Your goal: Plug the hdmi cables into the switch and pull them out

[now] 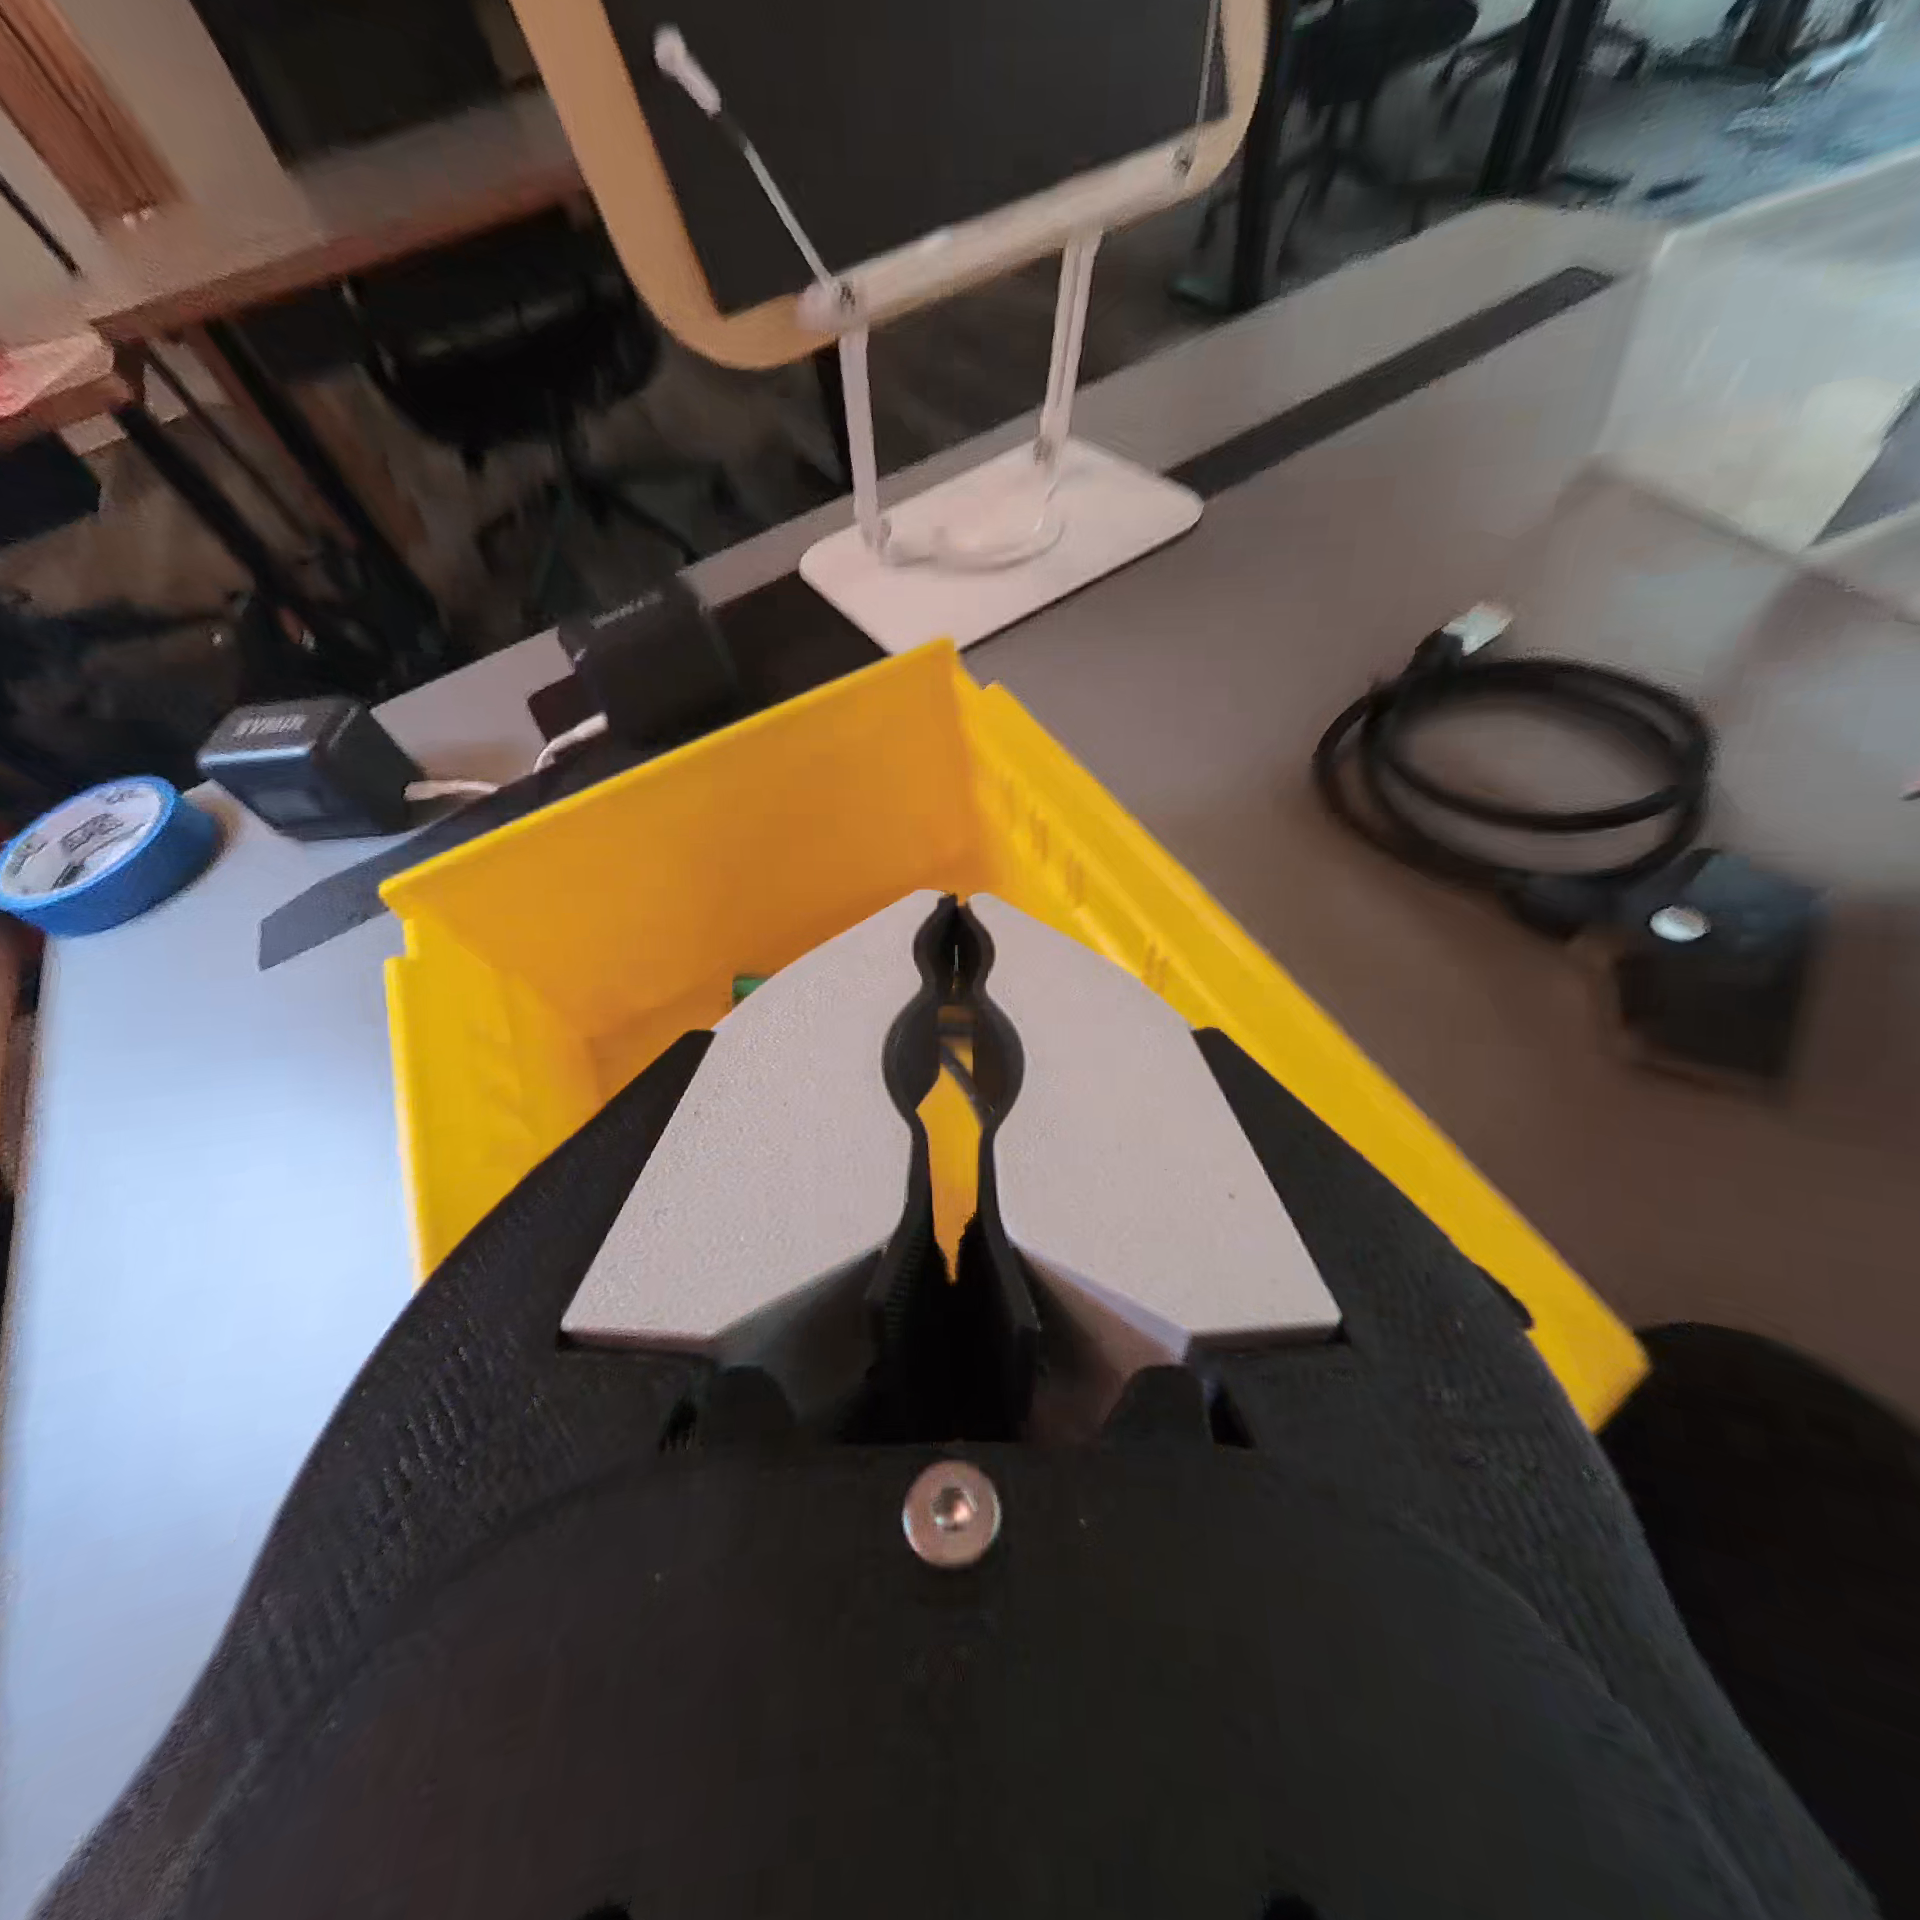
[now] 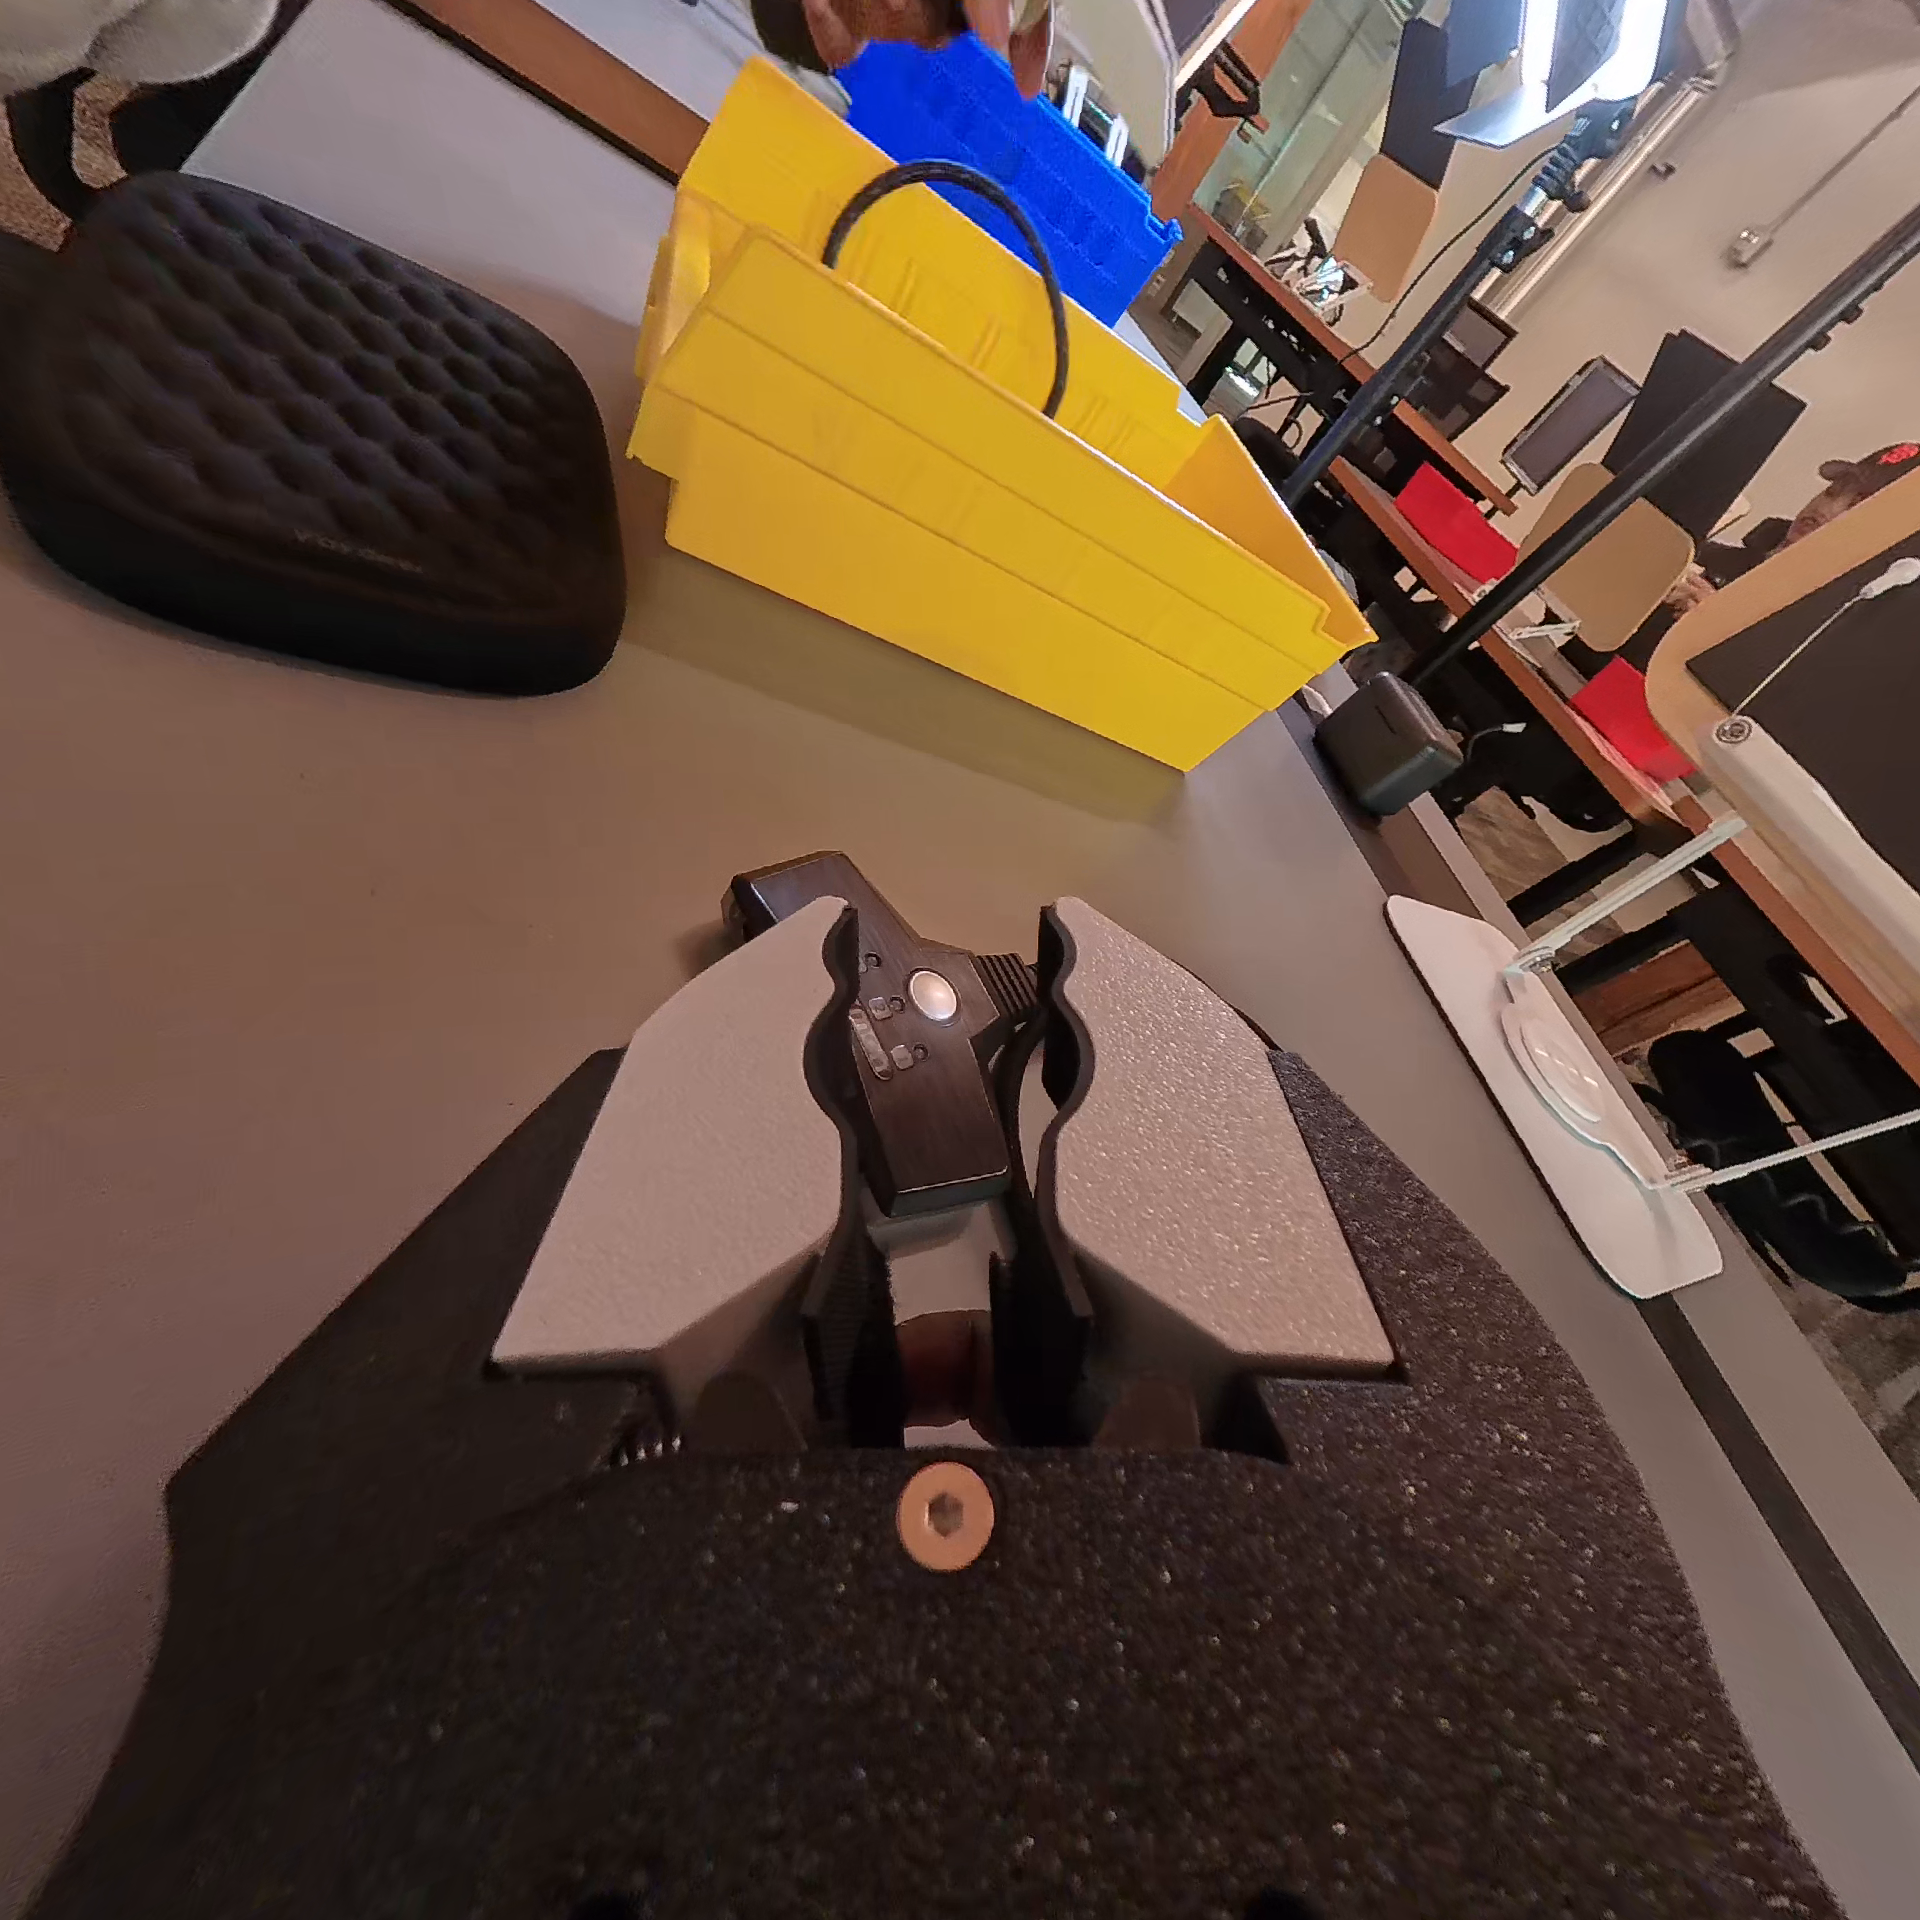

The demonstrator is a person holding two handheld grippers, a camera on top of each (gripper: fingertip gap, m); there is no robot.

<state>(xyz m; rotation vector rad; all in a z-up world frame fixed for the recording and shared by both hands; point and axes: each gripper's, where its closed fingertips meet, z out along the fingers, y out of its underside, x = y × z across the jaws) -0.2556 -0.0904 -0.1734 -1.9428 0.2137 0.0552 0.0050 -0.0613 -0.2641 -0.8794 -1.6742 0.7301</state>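
Fetching a cable: left tongs point(image 1: 951, 914) pinched together over yellow bin point(image 1: 686, 831), right tongs point(image 2: 945, 956) clamped on switch point(image 2: 920, 1049) lower centre; next, align plug with port

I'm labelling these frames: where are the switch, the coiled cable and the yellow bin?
switch point(image 2: 925, 1081): right wrist view, its dark top face.
coiled cable point(image 1: 1507, 758): left wrist view, the loop's near strand.
yellow bin point(image 1: 727, 831): left wrist view, inner far wall.

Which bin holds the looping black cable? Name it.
The front yellow bin, nearest the right tool. The cable arcs up out of it; the blue bin at the far end shows none.
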